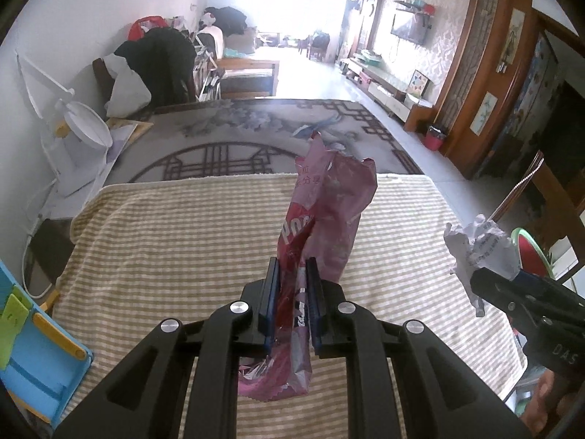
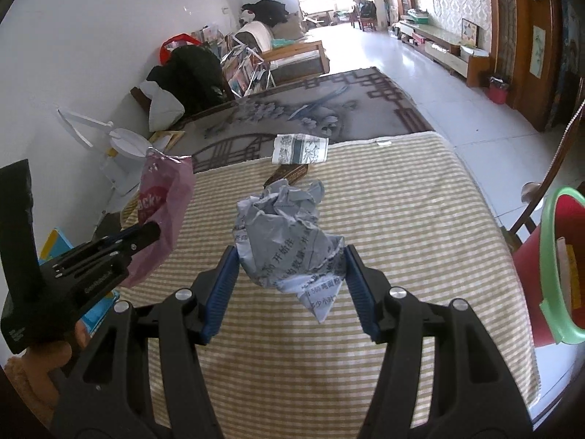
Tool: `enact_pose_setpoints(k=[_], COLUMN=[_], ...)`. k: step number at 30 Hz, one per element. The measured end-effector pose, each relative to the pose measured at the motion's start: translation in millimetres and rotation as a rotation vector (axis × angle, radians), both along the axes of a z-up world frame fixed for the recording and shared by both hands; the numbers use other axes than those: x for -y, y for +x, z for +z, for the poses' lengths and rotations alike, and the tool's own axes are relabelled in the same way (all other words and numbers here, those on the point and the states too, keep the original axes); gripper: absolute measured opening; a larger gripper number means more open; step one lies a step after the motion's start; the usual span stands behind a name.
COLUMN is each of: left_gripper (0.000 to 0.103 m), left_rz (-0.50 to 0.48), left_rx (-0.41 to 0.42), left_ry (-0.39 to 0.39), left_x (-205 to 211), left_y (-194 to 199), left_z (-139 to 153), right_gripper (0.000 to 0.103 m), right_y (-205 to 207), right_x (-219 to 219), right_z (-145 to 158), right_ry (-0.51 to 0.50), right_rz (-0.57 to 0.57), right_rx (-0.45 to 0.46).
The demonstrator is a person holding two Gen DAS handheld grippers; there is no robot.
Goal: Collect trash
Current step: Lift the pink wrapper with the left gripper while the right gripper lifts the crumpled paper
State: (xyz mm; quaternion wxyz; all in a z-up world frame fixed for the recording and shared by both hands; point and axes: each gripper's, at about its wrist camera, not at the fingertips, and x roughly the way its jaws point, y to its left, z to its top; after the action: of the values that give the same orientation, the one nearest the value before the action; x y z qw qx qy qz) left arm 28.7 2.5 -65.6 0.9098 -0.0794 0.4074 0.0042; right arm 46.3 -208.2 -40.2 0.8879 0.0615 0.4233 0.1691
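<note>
A pink snack wrapper (image 1: pixel 321 216) stands up between the blue pads of my left gripper (image 1: pixel 292 267), which is shut on it above the striped cloth. The same wrapper (image 2: pixel 164 212) hangs at the left of the right wrist view, with the left gripper (image 2: pixel 153 232) clamped on it. My right gripper (image 2: pixel 289 252) is shut on a crumpled ball of printed paper (image 2: pixel 289 234), lifted off the cloth. That paper ball (image 1: pixel 479 245) also shows at the right edge of the left wrist view, in the right gripper (image 1: pixel 490 278). A red bucket with a green rim (image 2: pixel 555 263) stands at the table's right side.
A striped beige cloth (image 2: pixel 384 219) covers the table. On its far edge lie a folded printed packet (image 2: pixel 301 149) and a dark flat piece (image 2: pixel 287 175). A blue toy (image 1: pixel 40 358) sits at the left, a white fan (image 1: pixel 86 128) beyond, a wooden chair (image 2: pixel 548 168) at the right.
</note>
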Motion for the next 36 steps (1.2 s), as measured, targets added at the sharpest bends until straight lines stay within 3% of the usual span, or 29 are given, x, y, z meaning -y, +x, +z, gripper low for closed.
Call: enact_pose_setpoints(k=[12,17,26,31,36], left_gripper=[0.012,0.012,0.012,0.012,0.012], left_rz=[0.011,0.010,0.028,0.018,0.035], left_rx=[0.026,-0.002,0.008,0.036,0.053], left_ry=[0.035,0.036,0.047,0.106,0.085], left_x=[18,21,17,22,20], left_y=[-20,-15,-10,-8,-9], left_z=[8,-1,4,14,21], right_gripper=[0.058,0.058,0.059,0.058,0.058], right_y=[-18,-13,-8,-9,-11], right_x=[16,20,28,27,29], right_z=[-7,-17,-14,-12,-10], right_ry=[0.033,0.035,0.051,0.047,0.033], right_rz=[-0.001,-0.004,-0.020,-0.014,-0.010], right_rx=[-0.009,-0.041,-0.019,-0.007,0.024])
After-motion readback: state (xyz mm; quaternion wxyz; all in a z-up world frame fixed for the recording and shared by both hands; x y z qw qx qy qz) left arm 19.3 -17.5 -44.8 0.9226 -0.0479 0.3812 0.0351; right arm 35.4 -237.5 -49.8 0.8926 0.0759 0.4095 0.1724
